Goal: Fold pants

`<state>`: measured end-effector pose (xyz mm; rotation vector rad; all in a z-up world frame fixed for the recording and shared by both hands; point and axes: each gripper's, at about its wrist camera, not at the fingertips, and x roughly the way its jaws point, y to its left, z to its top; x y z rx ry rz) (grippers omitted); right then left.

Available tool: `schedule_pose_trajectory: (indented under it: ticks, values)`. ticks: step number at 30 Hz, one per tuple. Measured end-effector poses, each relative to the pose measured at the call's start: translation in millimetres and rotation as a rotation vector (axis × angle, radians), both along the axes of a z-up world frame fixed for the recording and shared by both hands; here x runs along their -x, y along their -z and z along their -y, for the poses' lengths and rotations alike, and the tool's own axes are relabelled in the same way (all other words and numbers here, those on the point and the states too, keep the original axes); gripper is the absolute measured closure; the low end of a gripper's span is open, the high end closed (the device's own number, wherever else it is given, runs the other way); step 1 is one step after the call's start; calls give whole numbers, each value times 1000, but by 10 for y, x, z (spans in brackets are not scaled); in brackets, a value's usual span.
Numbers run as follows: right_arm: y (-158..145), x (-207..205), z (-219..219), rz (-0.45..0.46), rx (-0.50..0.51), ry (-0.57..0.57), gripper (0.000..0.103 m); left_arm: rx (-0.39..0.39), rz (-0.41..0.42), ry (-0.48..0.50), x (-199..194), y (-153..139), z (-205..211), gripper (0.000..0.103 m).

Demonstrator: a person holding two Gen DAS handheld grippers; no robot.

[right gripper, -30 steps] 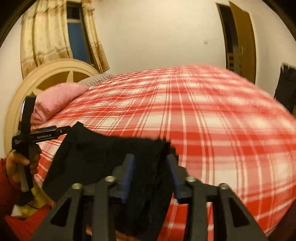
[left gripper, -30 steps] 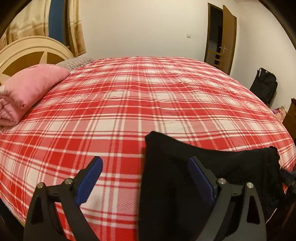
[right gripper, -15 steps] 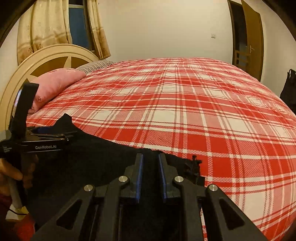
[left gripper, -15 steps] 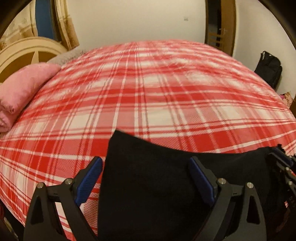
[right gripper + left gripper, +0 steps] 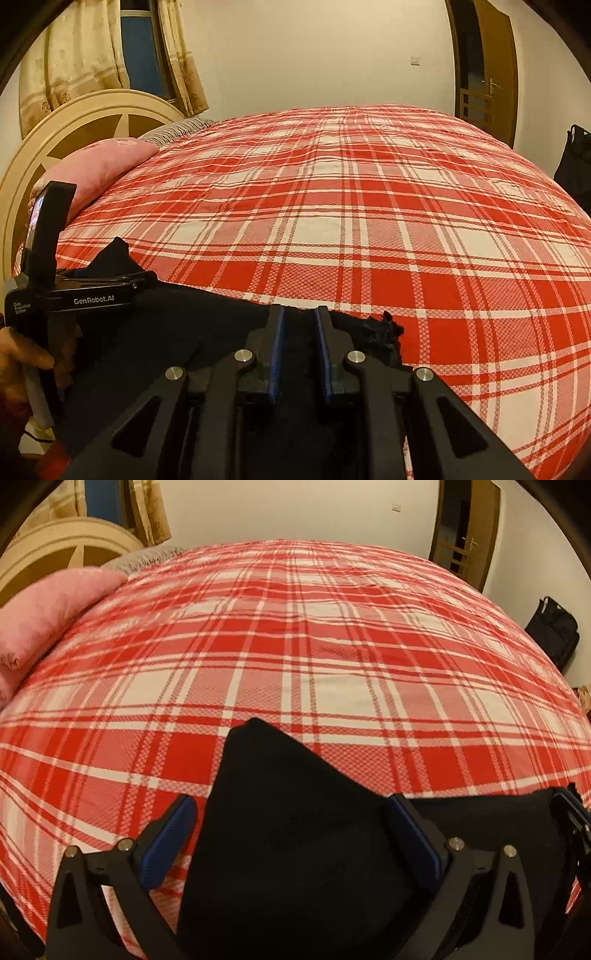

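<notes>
Black pants lie at the near edge of the red plaid bed. In the left wrist view a corner of the pants stands up between the fingers of my left gripper, whose jaws are wide apart and do not pinch the cloth. In the right wrist view my right gripper has its jaws close together on the pants' upper edge, near a frayed black end. The left gripper shows at the far left of that view, held by a hand, with a pants corner above it.
A pink pillow and a cream headboard are at the left. A black bag stands on the floor at the right, near a wooden door. Curtains hang behind the headboard.
Both grippers moved forward over the bed with the pants. The right jaws closed from apart to nearly together on the cloth. The pants corner now sits between the open left fingers.
</notes>
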<state>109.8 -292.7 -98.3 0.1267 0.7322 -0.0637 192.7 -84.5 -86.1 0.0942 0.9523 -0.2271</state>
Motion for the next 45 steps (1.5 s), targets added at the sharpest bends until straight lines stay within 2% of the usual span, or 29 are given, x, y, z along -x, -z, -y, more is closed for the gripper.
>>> schedule_pose_trajectory:
  ticks: [5,8,14,16,18,21,31,36,41,45]
  values:
    - [-47,52,-20,5,-1,-1,86,-14,5,10,-19,17,29,0]
    - [-165,194,-29,46,-12,0,86,-16,9,13,-23,17,27,0]
    - [-283,523,-187,79,62,-34,86,-19,16,15,-28,21,28,0]
    - [-228,586,-228,50,69,-54,86,-24,19,15,-31,23,39,0]
    - [-63,598,-235,-17,91,-48,86,-24,19,15,-32,24,40,0]
    - [43,697,-205,-2,66,-47,85,-26,20,16,-29,23,40,0]
    - [104,927,-202,-10,35,-51,85,-24,29,21,-24,29,16,0]
    - [117,1066,-208,-32,32,-55,81,-20,29,22,-18,23,19,0]
    - [192,1219,-137,-52,-25,-41,80,-22,33,24,-13,23,35,0]
    - [189,1237,-153,-62,-4,-49,79,-17,38,26,-10,24,35,0]
